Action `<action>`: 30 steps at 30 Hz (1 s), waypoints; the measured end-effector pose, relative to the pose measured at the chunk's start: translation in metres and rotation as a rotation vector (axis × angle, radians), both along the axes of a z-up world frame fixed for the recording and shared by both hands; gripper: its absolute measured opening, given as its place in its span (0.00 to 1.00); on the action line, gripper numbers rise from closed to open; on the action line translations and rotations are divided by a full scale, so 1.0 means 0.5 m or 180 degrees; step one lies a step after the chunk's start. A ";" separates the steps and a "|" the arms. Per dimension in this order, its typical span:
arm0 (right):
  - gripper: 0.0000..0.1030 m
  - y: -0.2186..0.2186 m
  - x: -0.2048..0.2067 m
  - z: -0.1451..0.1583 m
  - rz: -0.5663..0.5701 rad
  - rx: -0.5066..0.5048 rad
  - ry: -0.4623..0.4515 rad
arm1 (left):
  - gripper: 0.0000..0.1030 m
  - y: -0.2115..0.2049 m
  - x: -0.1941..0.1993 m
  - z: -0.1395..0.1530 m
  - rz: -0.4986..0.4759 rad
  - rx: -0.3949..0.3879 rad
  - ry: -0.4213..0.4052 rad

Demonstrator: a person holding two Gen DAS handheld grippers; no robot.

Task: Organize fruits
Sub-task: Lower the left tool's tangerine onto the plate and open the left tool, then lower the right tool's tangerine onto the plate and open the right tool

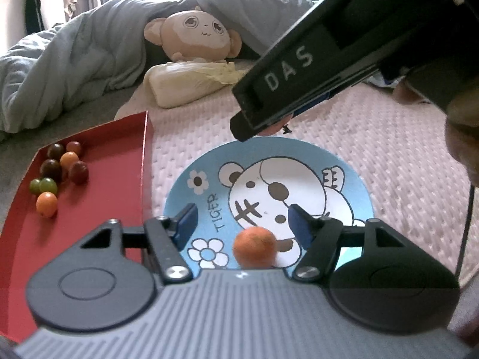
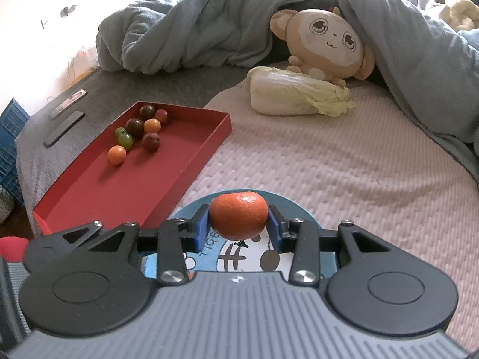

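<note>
A round blue plate [image 1: 353, 179] with a tiger drawing lies on the pink bed mat. My left gripper [image 1: 242, 224] is open just above it, and a small orange fruit [image 1: 254, 246] sits on the plate between its fingers, untouched. My right gripper [image 2: 238, 224] is shut on a tangerine [image 2: 238, 215] and holds it above the plate's [image 2: 299, 206] far edge. Its black body [image 1: 344, 48] shows at the upper right of the left wrist view. A red tray [image 1: 119, 155] left of the plate holds several small fruits [image 1: 60, 173]; it also shows in the right wrist view [image 2: 191, 155].
A napa cabbage [image 2: 293, 94] and a monkey plush [image 2: 326, 45] lie at the back of the mat under a grey-blue duvet [image 2: 185, 30]. Two flat dark bars [image 2: 64, 128] lie on the grey sheet beyond the tray. A blue crate [image 2: 9, 137] stands off the bed at left.
</note>
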State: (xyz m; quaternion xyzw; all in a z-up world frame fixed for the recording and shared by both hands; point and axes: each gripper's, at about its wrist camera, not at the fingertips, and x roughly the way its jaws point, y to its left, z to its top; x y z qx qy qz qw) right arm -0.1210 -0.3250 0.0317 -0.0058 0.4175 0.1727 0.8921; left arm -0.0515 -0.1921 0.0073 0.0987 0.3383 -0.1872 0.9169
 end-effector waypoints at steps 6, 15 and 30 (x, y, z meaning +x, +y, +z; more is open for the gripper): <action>0.44 -0.005 0.011 -0.020 -0.0043 -0.0062 0.0095 | 0.67 0.014 -0.014 -0.003 0.0024 -0.0047 0.0087; 0.44 -0.018 0.022 -0.098 -0.0152 -0.0354 0.0567 | 0.67 0.041 -0.025 -0.006 0.0084 -0.0070 0.0142; 0.68 -0.025 0.037 -0.098 -0.0224 -0.0313 0.0646 | 0.67 0.050 -0.026 0.002 0.0131 -0.0083 0.0157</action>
